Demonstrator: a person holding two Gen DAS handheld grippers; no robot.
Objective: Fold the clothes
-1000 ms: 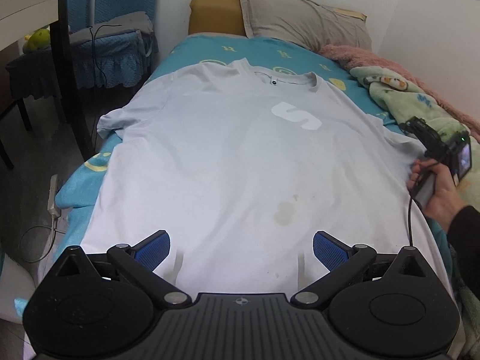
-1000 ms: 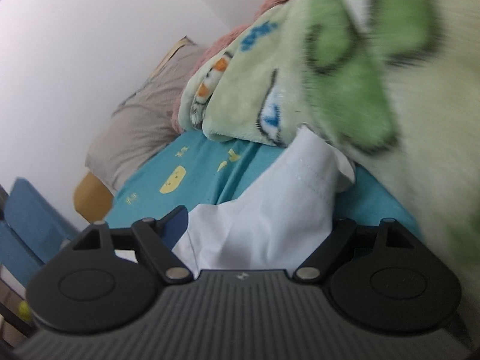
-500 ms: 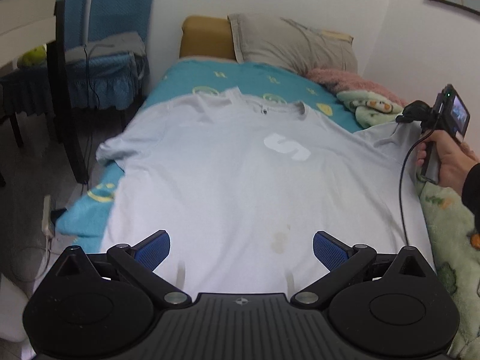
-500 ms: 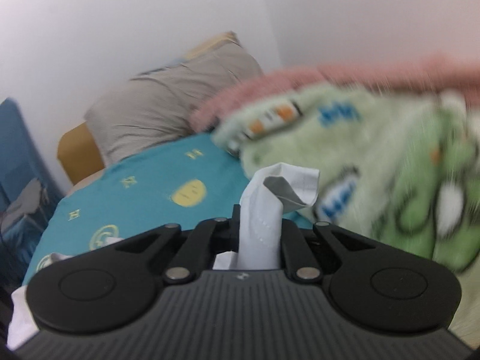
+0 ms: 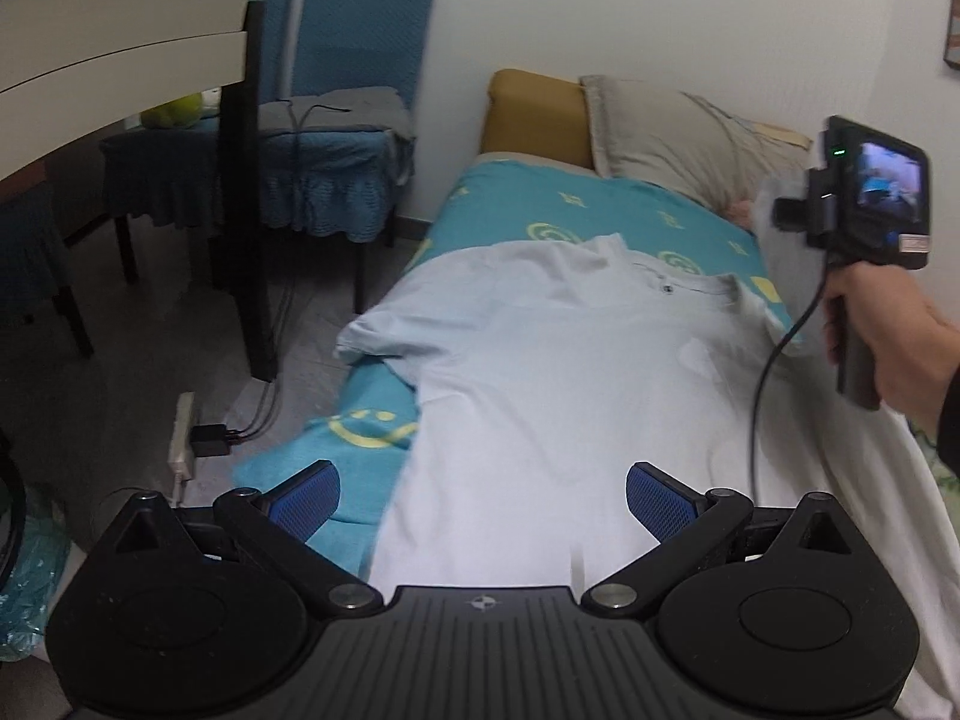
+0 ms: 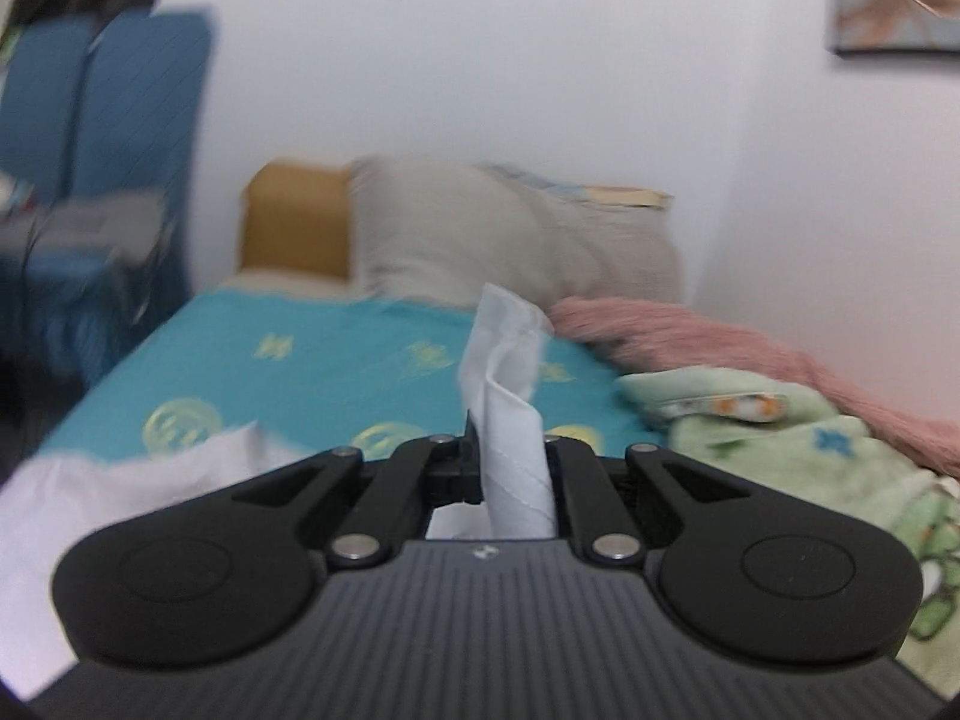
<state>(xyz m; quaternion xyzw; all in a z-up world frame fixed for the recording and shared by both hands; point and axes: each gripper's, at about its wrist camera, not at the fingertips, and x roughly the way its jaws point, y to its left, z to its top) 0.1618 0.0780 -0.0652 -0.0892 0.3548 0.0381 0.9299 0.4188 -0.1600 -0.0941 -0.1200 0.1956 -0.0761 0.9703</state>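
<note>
A white T-shirt (image 5: 576, 384) lies spread face up on the bed, collar toward the pillow. My left gripper (image 5: 483, 498) is open and empty above the shirt's near hem, toward its left edge. My right gripper (image 6: 510, 462) is shut on the shirt's right sleeve (image 6: 510, 372) and holds it lifted above the bed. In the left wrist view the right gripper's body (image 5: 864, 204) is held high at the right, with the sleeve cloth (image 5: 762, 222) rising to it. The shirt's left sleeve (image 5: 384, 336) hangs over the bed's left edge.
The bed has a teal sheet (image 5: 540, 204) with yellow prints, a grey pillow (image 5: 672, 138) and a mustard headboard (image 5: 534, 108). A green blanket (image 6: 780, 432) and a pink one (image 6: 720, 348) lie along the wall. A blue chair (image 5: 336, 96), table leg (image 5: 240, 192) and power strip (image 5: 186, 432) stand left.
My right gripper closed on the right sleeve and lifted it up and inward. My left gripper drew back and swung left, still open.
</note>
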